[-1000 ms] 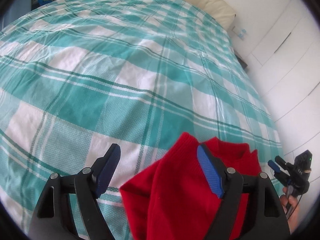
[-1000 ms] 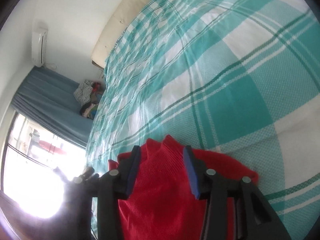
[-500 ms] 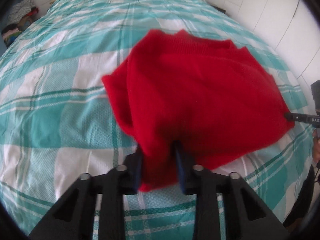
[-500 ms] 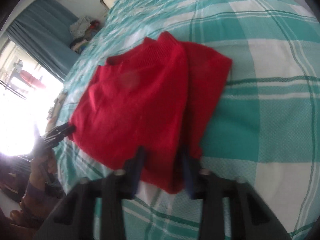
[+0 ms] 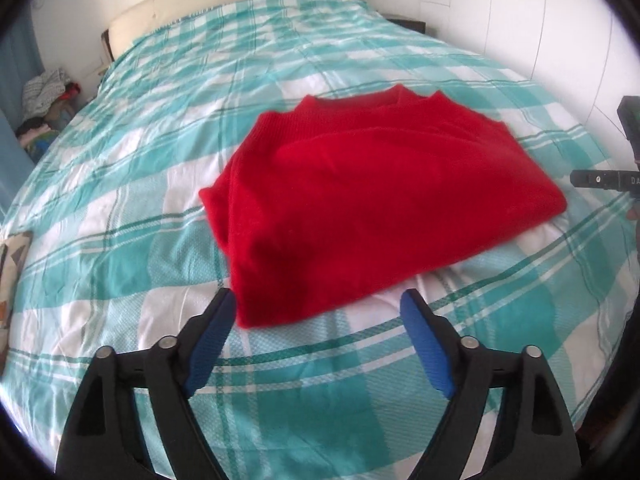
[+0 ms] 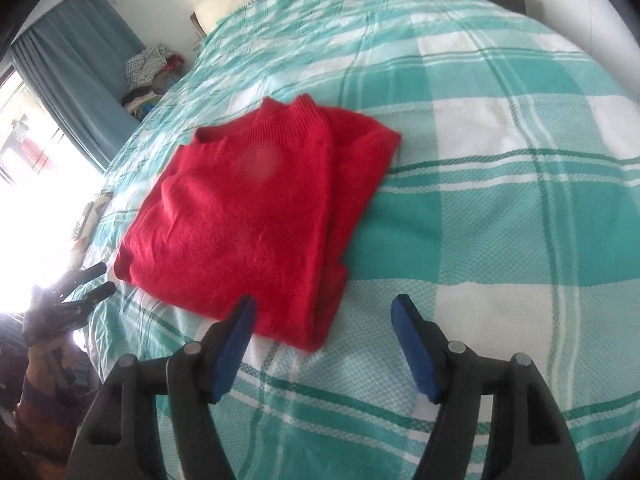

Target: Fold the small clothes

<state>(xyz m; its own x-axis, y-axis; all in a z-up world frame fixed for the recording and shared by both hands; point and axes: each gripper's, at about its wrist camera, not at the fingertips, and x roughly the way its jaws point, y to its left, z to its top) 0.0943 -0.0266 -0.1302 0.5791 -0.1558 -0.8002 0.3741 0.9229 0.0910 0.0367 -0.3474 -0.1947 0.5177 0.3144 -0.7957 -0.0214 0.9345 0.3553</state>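
Observation:
A red knit sweater [image 5: 372, 208] lies folded into a flat rectangle on the teal-and-white checked bed [image 5: 160, 128]. My left gripper [image 5: 320, 312] is open and empty, just in front of the sweater's near left corner. In the right wrist view the sweater [image 6: 248, 216] lies ahead and to the left. My right gripper [image 6: 324, 316] is open and empty, just in front of the sweater's near right corner. The right gripper shows at the right edge of the left wrist view [image 5: 600, 180], and the left gripper at the left edge of the right wrist view [image 6: 80, 284].
A cream headboard [image 5: 224, 4] stands at the bed's far end. A pile of clothes [image 5: 44, 104] lies left of the bed, by blue curtains [image 6: 76, 64]. White wardrobe doors [image 5: 560, 20] stand to the right. A small patterned item [image 5: 12, 256] lies at the bed's left edge.
Both grippers were shut on the sweater half a second ago. They have let go, opened and pulled back, and the sweater now lies folded on the bed.

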